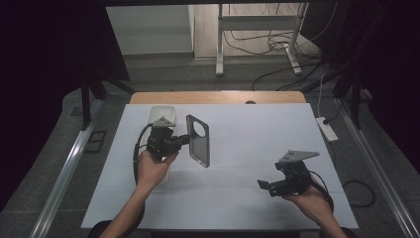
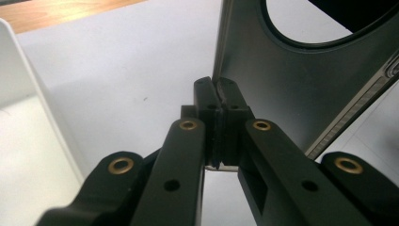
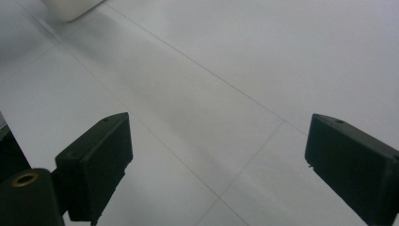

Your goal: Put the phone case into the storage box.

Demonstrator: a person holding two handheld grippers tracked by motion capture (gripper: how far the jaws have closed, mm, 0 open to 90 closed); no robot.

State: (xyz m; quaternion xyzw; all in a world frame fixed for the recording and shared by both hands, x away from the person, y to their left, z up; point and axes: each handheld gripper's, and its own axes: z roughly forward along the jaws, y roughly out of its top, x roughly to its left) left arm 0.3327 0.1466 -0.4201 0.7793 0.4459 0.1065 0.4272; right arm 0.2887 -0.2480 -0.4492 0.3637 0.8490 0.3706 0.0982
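Note:
A dark grey phone case [image 1: 198, 140] with a round camera cutout is held up above the white table [image 1: 247, 139], standing on edge. My left gripper [image 1: 185, 140] is shut on its left edge. In the left gripper view the jaws pinch the case's rim [image 2: 217, 101], and the case [image 2: 291, 80] rises to the upper right with its round hole at the top. My right gripper [image 1: 264, 186] hovers low over the table's front right, open, with nothing between its jaws [image 3: 219, 155].
A white box [image 1: 163, 115] stands at the table's back left, just behind my left gripper; its wall [image 2: 28, 89] fills the left of the left gripper view. A power strip [image 1: 327, 128] lies off the table's right edge. A wooden edge [image 1: 218, 97] runs along the back.

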